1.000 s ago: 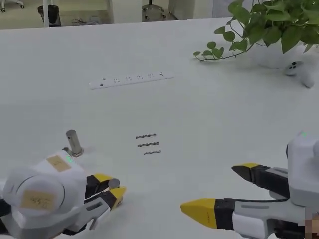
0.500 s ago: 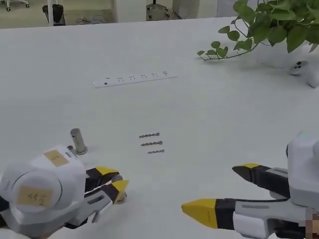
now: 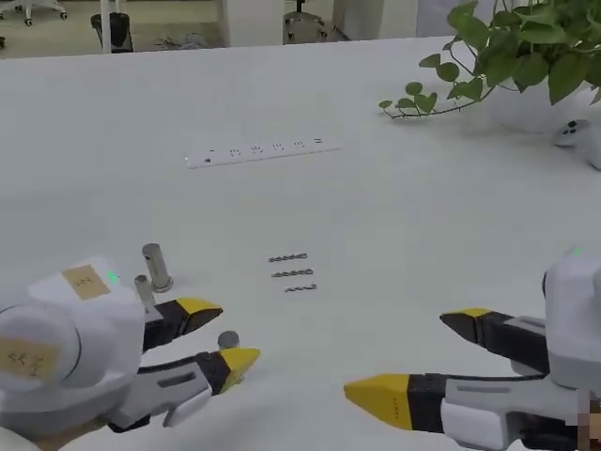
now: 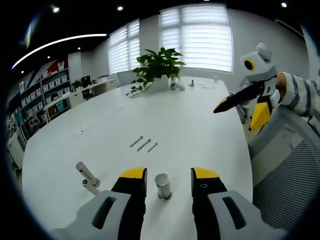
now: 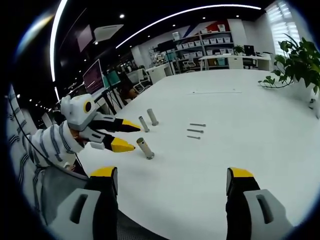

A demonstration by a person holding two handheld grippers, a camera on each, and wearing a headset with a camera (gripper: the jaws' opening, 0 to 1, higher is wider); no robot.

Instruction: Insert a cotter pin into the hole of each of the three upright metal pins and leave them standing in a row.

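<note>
Steel-grey and upright, the nearest pin stood close to the surface's near edge. It was between the fingers of the left gripper, which were parted with a gap on either side and gripped nothing. Two other pins stood together just beyond it, toward the left edge, so the three made no row. Three cotter pins lay side by side nearer the middle of the surface, well apart from all the pins. The right gripper hovered to the right over the near edge, its fingers spread wide and empty.

The step in hand looked like arranging the pins, with no cotter pin yet inserted. Next, the left fingers would probably need either to close on the nearest pin to steady it or to draw clear. The right gripper would then have to reach for the cotter pins, pinch one by an end, and line it up with the pin's hole, which could not be made out.
</note>
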